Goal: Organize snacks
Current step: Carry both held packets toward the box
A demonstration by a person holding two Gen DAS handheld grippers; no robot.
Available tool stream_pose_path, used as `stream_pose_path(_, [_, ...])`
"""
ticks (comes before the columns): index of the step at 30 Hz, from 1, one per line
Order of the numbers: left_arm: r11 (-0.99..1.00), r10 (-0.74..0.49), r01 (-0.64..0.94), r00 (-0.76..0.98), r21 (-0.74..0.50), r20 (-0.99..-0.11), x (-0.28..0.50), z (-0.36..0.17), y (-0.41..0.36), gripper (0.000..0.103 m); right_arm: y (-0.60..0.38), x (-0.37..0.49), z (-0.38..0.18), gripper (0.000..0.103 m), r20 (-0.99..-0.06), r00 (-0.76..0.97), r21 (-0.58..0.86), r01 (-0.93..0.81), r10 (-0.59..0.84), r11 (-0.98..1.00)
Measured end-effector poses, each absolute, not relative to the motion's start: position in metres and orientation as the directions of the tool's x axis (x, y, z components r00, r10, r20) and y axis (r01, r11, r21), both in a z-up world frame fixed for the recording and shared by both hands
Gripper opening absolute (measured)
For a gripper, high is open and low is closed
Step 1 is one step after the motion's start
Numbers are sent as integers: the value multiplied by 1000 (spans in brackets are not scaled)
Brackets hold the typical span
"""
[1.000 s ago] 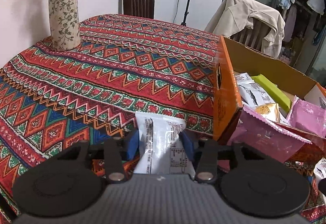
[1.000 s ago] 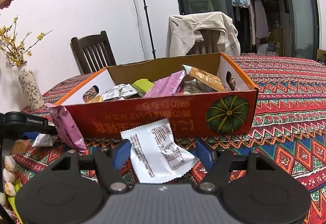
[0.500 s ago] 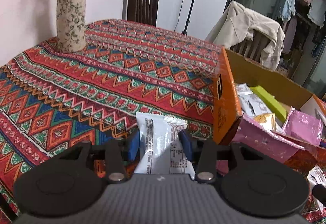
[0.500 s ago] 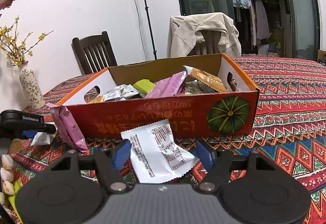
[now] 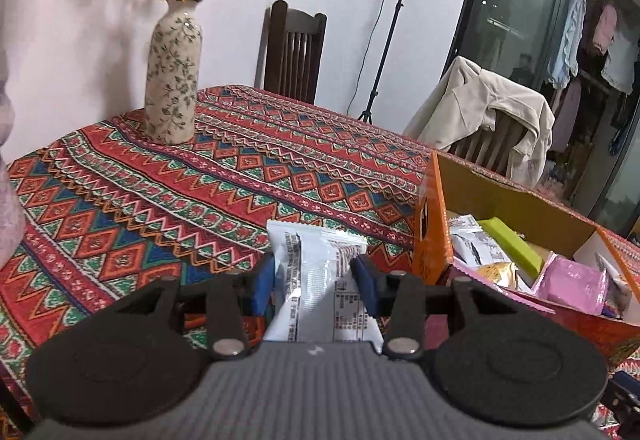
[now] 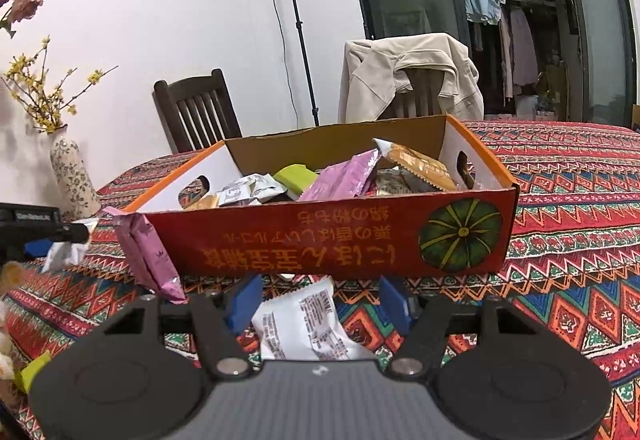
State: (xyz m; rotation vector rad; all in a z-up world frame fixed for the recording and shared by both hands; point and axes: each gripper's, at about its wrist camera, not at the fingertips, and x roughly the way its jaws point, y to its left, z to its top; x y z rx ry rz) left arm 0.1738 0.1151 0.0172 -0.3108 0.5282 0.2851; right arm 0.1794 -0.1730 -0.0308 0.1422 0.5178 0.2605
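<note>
The left tool [image 5: 316, 280] was clamped on a white foil snack packet with black print [image 5: 320, 288], its blue pads pressed against the packet's two sides, and the packet stood up between them above the worktop covered in a red, blue and green zigzag-patterned cloth [image 5: 200, 200]. Just to the right of that tool stood the open orange-and-red cardboard box with a green pumpkin printed on its front [image 6: 360, 236], already holding pink, green, silver and orange packets.

The right tool [image 6: 320, 304] was closing, its blue pads apart on either side of a second white crinkled snack packet with small black print [image 6: 308, 324]. That packet lay flat on the cloth between the pads, not yet touched by either, just in front of the box's front wall. A pink foil packet [image 6: 148, 252] leaned against the box's left front corner. A cream ceramic vase with a green leaf pattern [image 5: 173, 72] stood well apart at the far left of the worktop.
</note>
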Motion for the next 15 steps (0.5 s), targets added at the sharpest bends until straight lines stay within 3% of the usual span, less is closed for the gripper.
stream_pose_path(6, [917,174,-325,848,-233,-500,156,28,112,44,-174,182,-32,68,-492,824,211,-202,282,956])
stream_pose_path(9, [918,161,-314,853,-242,-496,147,30,111,44,-170,187,-37,81,-530,793,218,-213,299,952])
stream_pose_path(15, [925,131,-284,862,-252,-489,132,33,109,44,-150,193,-45,83,-596,746,154,-256,296,954])
